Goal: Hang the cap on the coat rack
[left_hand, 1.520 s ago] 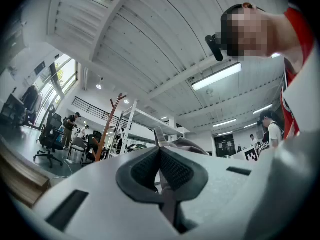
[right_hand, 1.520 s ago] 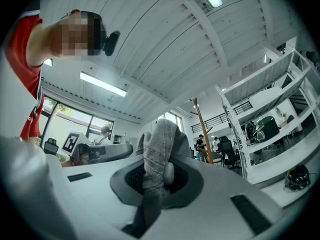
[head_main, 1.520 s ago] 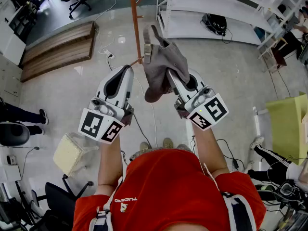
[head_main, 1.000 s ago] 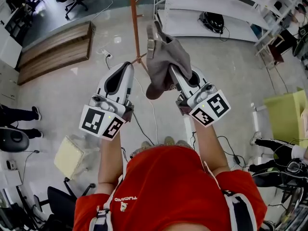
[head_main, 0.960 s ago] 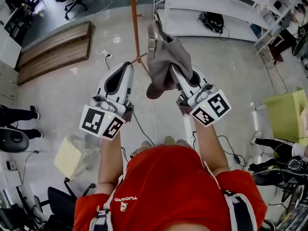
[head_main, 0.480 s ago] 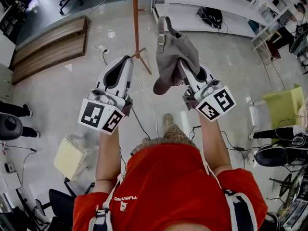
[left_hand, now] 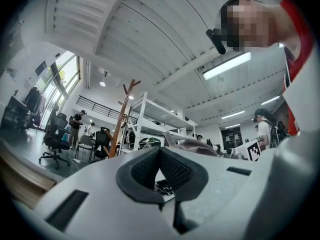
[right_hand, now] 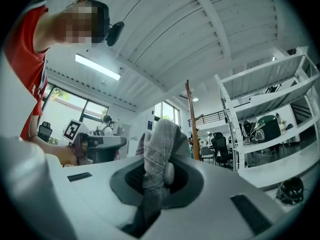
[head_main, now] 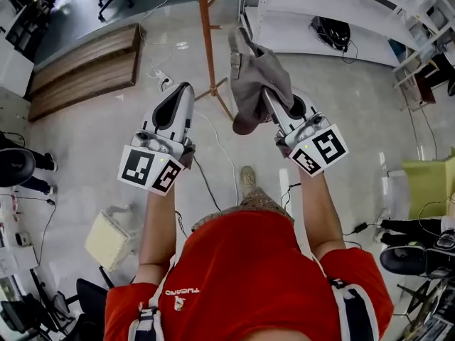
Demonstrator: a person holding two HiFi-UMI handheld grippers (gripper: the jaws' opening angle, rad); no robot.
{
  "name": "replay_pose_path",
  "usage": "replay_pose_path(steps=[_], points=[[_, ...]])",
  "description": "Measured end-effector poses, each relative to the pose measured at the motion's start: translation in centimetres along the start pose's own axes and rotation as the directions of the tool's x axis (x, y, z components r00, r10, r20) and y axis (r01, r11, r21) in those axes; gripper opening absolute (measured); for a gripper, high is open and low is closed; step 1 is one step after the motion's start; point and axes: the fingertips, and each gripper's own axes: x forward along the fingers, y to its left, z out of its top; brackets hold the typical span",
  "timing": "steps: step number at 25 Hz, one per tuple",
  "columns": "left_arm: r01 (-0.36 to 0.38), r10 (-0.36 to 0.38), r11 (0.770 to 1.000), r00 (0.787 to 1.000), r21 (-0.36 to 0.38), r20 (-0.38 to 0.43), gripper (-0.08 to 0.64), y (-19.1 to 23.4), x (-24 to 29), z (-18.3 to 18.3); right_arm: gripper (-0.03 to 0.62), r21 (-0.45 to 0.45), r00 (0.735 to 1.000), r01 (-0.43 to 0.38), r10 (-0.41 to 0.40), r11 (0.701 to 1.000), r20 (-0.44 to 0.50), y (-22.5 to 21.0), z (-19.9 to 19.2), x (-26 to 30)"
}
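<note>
A grey cap [head_main: 254,77] hangs from my right gripper [head_main: 269,96], whose jaws are shut on a fold of its fabric [right_hand: 156,151]. The cap droops to the left of the right gripper [right_hand: 152,179], strap end up. The orange wooden coat rack [head_main: 208,34] stands on the floor ahead, between the two grippers and slightly left of the cap. In the right gripper view the coat rack's pole [right_hand: 189,120] rises just behind the cap. My left gripper [head_main: 184,88] is held level beside the right one, shut and empty [left_hand: 160,153]; the rack [left_hand: 120,119] shows beyond it.
White metal shelving [head_main: 320,6] stands right of the rack, with a dark helmet [head_main: 330,33] on its low shelf. A wooden platform [head_main: 78,66] lies at the left. Cables [head_main: 213,162] run over the floor. A pale box [head_main: 106,240] sits lower left, office chairs at the far back.
The person has stepped forward, one foot now ahead. Both grippers shifted slightly right with the cap still clamped, and the rack's base sits closer below the grippers.
</note>
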Motion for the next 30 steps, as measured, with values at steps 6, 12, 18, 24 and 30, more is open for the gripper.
replay_pose_path(steps=[6,12,18,24,30], points=[[-0.083,0.083,0.996,0.996,0.025,-0.011,0.008,3.0,8.5,-2.3,0.031,0.03,0.996,-0.087,0.087,0.996,-0.009,-9.3,-2.3,3.8],[-0.152,0.151,0.988,0.988,0.035,0.031,0.008,5.8,14.6,-3.1,0.031,-0.004,0.985,-0.163,0.162,0.987,-0.064,-17.3,-4.4,7.8],[-0.186,0.186,0.982,0.983,0.03,0.002,0.008,9.5,17.9,-4.8,0.031,-0.029,0.973,-0.211,0.207,0.977,-0.099,-22.0,-6.1,12.3],[-0.176,0.176,0.984,0.984,0.038,-0.017,0.008,13.1,21.0,-6.4,0.031,-0.023,0.95,-0.279,0.272,0.96,-0.154,-25.4,-9.2,16.8],[-0.15,0.15,0.988,0.988,0.031,-0.026,0.008,18.4,23.9,-7.1,0.031,0.014,0.929,-0.321,0.317,0.947,-0.192,-28.8,-12.3,21.9]])
